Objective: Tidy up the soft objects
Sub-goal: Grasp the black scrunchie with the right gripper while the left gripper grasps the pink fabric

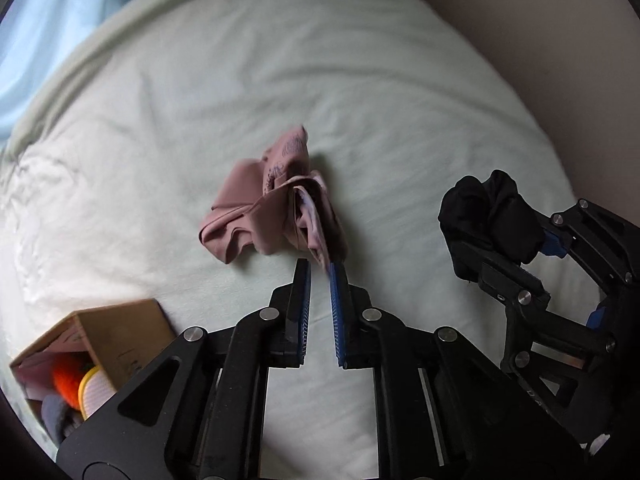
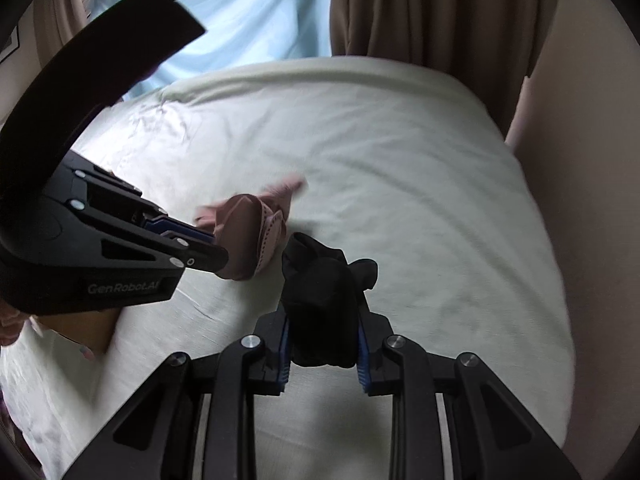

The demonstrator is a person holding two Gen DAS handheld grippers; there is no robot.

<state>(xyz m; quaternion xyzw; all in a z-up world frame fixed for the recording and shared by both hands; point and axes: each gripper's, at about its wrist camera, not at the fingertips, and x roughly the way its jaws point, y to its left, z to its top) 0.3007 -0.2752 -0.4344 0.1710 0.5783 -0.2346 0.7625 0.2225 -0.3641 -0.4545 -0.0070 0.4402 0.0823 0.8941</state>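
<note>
A crumpled dusty-pink garment (image 1: 256,208) hangs over the pale green bed sheet (image 1: 380,92). One edge of it is pinched between the blue pads of my left gripper (image 1: 320,270), which is shut on it. The right wrist view shows the same pink garment (image 2: 240,224) dangling from the left gripper (image 2: 222,258). My right gripper (image 2: 324,320) is shut on a bunched black cloth (image 2: 320,280) that fills the gap between its fingers. In the left wrist view the right gripper (image 1: 520,248) sits to the right with the black cloth (image 1: 488,212) sticking out of it.
An open cardboard box (image 1: 120,332) stands on the bed at the lower left, holding an orange item, a yellow-rimmed one and grey fabric. Brown curtains (image 2: 420,12) and a light blue curtain (image 2: 248,12) hang beyond the bed's far edge. A beige wall (image 2: 580,120) runs along the right.
</note>
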